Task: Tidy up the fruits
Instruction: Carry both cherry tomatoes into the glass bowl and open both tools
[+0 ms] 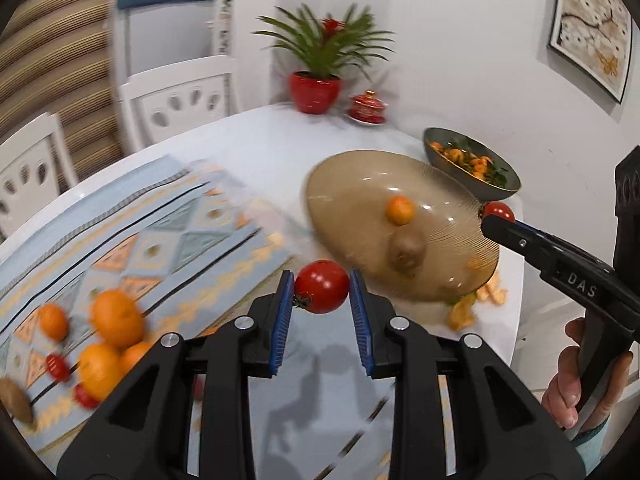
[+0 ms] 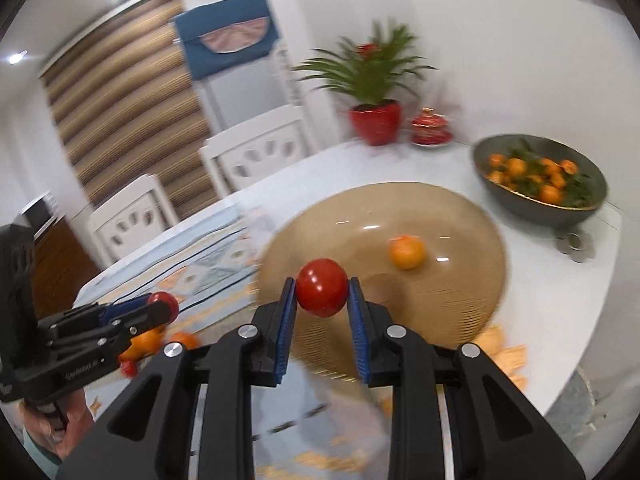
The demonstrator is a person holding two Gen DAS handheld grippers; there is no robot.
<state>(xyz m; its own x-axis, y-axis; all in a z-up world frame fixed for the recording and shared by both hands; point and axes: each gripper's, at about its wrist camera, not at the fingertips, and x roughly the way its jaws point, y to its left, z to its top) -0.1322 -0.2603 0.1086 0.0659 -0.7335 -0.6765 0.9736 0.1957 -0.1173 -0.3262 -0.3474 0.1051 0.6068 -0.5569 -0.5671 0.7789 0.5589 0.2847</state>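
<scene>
My left gripper [image 1: 322, 286] is shut on a red tomato [image 1: 322, 287], held above the table near the front edge of the amber glass plate [image 1: 352, 184]. On that plate lie a small orange [image 1: 400, 210] and a brown kiwi [image 1: 407, 249]. My right gripper [image 2: 321, 287] is shut on a second red tomato [image 2: 322, 287], over the near rim of the amber plate [image 2: 460, 292], where an orange [image 2: 407, 253] sits. At the left of the placemat [image 1: 168, 232] lie several oranges [image 1: 116, 318], small tomatoes [image 1: 58, 367] and a kiwi [image 1: 16, 400].
A dark bowl [image 2: 540, 208] of small oranges with leaves stands at the right back. A red potted plant [image 1: 316, 90] and a red lidded jar [image 1: 367, 108] stand at the far edge. White chairs [image 1: 176, 108] ring the round table. A hand [image 1: 576, 384] holds the right gripper's handle.
</scene>
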